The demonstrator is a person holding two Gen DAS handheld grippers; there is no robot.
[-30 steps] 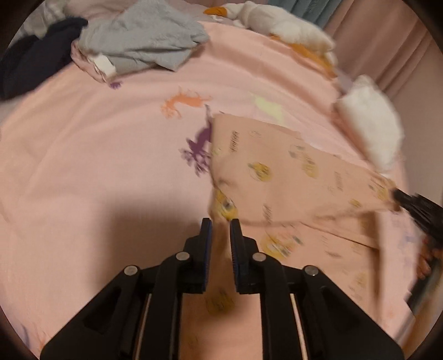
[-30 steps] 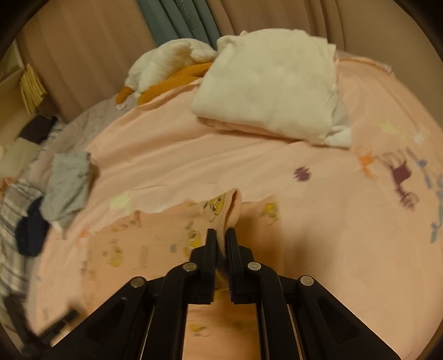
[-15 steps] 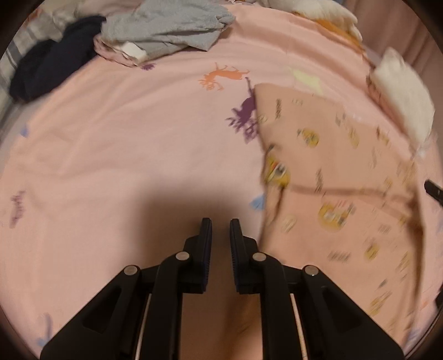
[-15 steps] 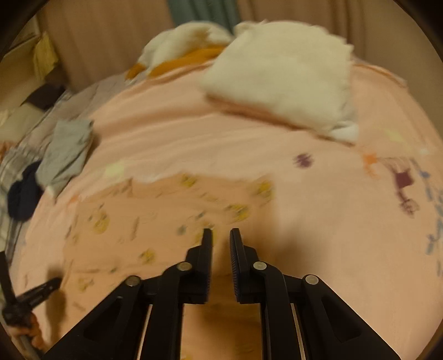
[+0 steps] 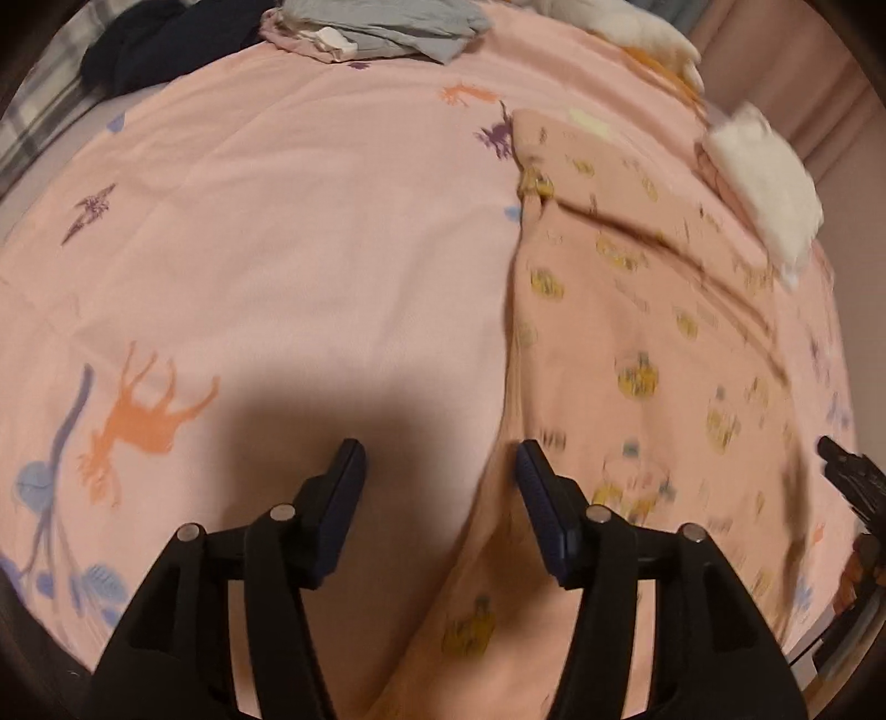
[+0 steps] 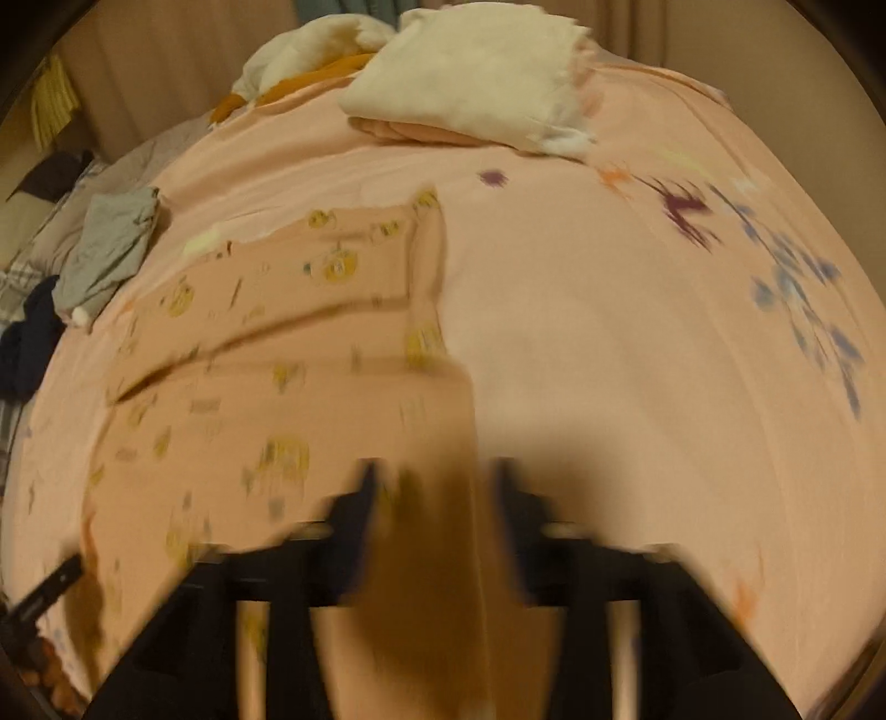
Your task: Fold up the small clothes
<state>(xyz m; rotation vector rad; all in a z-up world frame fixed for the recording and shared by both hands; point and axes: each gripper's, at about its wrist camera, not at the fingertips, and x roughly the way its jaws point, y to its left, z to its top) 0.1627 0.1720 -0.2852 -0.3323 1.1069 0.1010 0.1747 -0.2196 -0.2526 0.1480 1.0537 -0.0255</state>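
A peach garment with yellow prints [image 5: 637, 310] lies on the pink bed, partly folded, its far part doubled over along a crease. In the left wrist view my left gripper [image 5: 440, 471] is open, over the garment's left edge, with cloth running under the right finger. In the right wrist view the same garment [image 6: 266, 354] lies to the left. My right gripper [image 6: 434, 487] is blurred and open, straddling the garment's right edge. The right gripper's tip shows at the left wrist view's right edge [image 5: 847, 471].
A pink sheet with animal prints [image 5: 277, 249] covers the bed. A grey garment [image 5: 382, 27] and dark clothes [image 5: 166, 44] lie at the far left. A folded white cloth [image 6: 470, 72] and a white and orange pile [image 6: 310, 72] lie at the far side.
Both grippers have let go of the garment's corners, opened wide and drawn back toward its near edges. The garment's far part now lies folded over on the bed.
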